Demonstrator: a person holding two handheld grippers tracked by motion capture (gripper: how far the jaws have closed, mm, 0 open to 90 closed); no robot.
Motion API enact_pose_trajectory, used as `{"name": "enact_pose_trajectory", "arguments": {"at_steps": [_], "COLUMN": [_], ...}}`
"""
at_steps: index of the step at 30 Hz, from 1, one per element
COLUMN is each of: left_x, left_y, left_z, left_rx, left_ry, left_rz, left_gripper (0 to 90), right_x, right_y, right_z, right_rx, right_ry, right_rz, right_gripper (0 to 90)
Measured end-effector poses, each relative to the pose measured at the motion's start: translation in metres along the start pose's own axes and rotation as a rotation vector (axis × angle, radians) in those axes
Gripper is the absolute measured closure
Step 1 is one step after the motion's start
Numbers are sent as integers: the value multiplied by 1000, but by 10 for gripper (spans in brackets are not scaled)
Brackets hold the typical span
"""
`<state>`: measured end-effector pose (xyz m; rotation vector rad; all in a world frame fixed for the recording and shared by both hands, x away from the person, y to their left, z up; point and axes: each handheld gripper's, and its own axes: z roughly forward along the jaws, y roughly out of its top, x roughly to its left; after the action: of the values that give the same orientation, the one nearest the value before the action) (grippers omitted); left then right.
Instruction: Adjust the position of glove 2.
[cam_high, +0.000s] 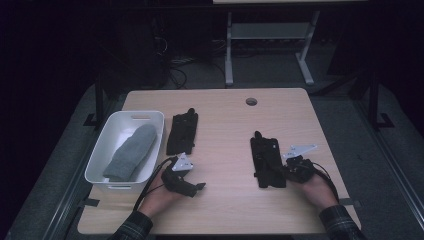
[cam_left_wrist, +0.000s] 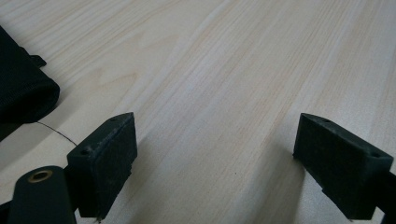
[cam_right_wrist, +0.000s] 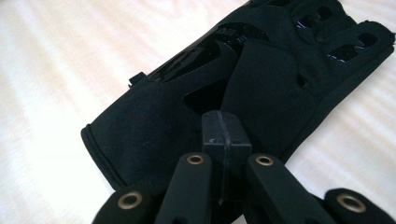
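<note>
Light wooden tabletop (cam_high: 225, 130) with a round hole (cam_high: 251, 101), white bin (cam_high: 102, 150) at its left holding a grey mitten (cam_high: 131, 152), second black glove (cam_high: 182, 132) beside the bin

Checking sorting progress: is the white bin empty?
No. A grey mitten lies inside the white bin, in the high view.

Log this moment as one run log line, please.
left gripper: open, over bare table | right gripper: shut, at right black glove | left black glove: beside bin | grey mitten: in bin
</note>
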<state>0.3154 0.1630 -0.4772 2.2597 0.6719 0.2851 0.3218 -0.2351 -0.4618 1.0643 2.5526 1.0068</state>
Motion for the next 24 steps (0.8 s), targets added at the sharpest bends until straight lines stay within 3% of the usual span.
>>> {"name": "enact_pose_trajectory", "arguments": {"at_steps": [14, 21, 24], "left_x": [0, -1, 0], "left_y": [0, 0, 0], "left_z": [1, 1, 1], "left_rx": [-7, -4, -2], "left_ry": [0, 0, 2], "left_rz": [-6, -10, -7], "left_gripper": [125, 125, 125], "right_x": [32, 41, 40], "right_y": [-27, -35, -34], "right_z": [-23, -30, -32], "right_rx": [21, 21, 9], "right_ry": [29, 41, 38], "right_rz": [-7, -12, -11], "right_gripper": [900, 900, 820]}}
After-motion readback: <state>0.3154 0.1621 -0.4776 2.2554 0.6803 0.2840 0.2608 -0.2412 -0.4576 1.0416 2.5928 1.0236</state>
